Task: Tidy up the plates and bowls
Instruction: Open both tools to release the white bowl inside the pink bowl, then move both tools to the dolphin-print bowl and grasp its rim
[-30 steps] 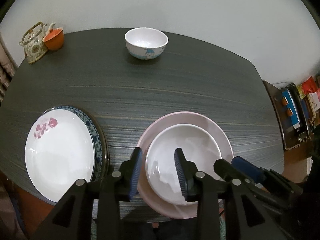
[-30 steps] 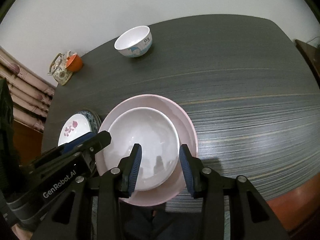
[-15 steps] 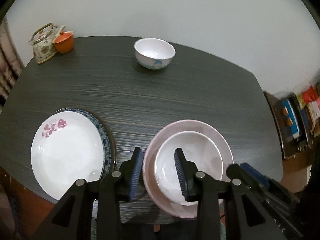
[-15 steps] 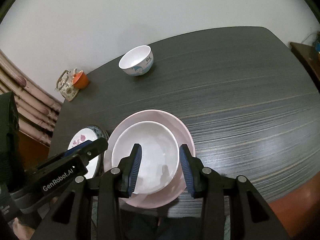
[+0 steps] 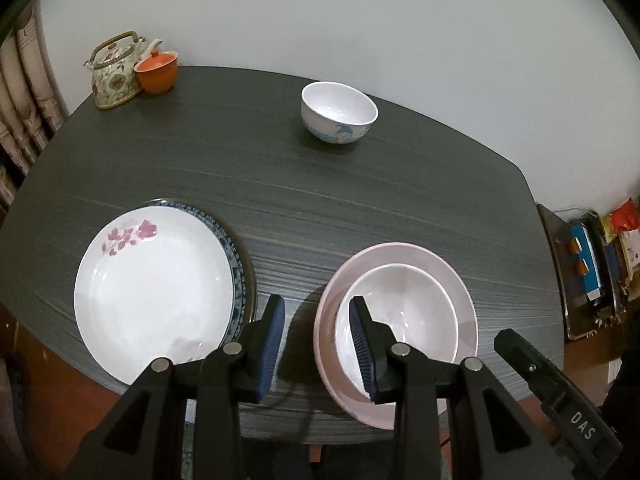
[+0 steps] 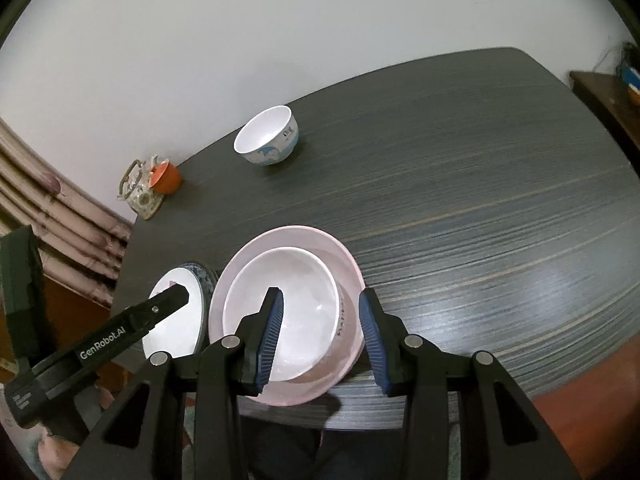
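Observation:
A white bowl point(image 5: 404, 312) sits in a pink plate point(image 5: 460, 280) at the table's near edge; both show in the right wrist view, bowl point(image 6: 300, 292) and plate point(image 6: 352, 264). A white flowered plate point(image 5: 156, 280) lies on a blue-rimmed plate point(image 5: 239, 264) to the left. A small white bowl with a blue print point(image 5: 339, 118) stands far back, also in the right wrist view point(image 6: 267, 141). My left gripper point(image 5: 316, 340) is open and empty above the gap between the plates. My right gripper point(image 6: 320, 334) is open and empty above the pink plate's near right edge.
A patterned teapot point(image 5: 114, 72) and an orange cup point(image 5: 157, 72) stand at the far left corner of the dark table point(image 5: 280, 184). A shelf with clutter point(image 5: 596, 264) is off the right side. Curtains point(image 6: 60, 224) hang on the left.
Both grippers have pulled back and up from the white bowl. The bowl and pink plate look smaller and more of the table shows. Both jaws stay open.

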Action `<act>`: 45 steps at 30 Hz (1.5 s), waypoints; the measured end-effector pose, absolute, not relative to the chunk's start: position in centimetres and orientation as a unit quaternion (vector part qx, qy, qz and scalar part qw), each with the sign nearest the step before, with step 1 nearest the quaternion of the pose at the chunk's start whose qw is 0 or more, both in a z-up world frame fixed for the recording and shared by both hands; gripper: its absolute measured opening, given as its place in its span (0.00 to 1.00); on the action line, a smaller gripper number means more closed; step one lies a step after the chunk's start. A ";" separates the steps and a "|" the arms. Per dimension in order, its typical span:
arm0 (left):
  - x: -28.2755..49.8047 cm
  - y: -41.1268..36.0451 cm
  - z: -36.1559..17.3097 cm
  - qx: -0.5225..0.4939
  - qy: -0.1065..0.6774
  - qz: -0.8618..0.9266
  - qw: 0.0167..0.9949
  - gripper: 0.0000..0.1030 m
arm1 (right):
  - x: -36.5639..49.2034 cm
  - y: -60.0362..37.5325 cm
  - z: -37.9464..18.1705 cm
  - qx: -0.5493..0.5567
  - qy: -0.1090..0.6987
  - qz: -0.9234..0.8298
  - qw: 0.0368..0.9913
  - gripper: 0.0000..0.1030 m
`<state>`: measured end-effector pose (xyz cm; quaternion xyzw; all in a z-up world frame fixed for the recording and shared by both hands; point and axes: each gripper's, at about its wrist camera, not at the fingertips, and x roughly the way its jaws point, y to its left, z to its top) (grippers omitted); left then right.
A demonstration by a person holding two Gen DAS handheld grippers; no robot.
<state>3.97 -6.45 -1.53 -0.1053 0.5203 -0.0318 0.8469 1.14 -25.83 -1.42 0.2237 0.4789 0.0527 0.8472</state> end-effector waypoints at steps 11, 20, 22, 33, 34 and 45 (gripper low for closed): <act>4.1 -6.5 -2.7 -0.099 0.531 -0.032 0.841 0.33 | 1.3 -26.7 -2.6 0.241 0.481 0.042 0.842 0.37; 5.3 -6.5 -4.3 -0.090 0.547 -0.022 0.832 0.33 | 1.7 -27.7 -4.0 0.255 0.488 0.028 0.834 0.37; 5.6 -6.4 -4.5 -0.082 0.549 -0.021 0.831 0.33 | 1.8 -27.8 -4.4 0.257 0.489 0.028 0.833 0.37; 9.3 -5.2 -4.6 -0.012 0.542 0.012 0.840 0.33 | 2.9 -29.1 -3.6 0.238 0.473 0.010 0.848 0.37; 9.6 -5.0 -4.7 -0.013 0.543 0.011 0.840 0.33 | 3.3 -29.4 -3.5 0.230 0.476 0.007 0.849 0.37; 15.3 -3.5 -6.3 -0.025 0.570 -0.004 0.821 0.33 | 12.9 -29.5 -2.6 0.154 0.509 0.074 0.843 0.47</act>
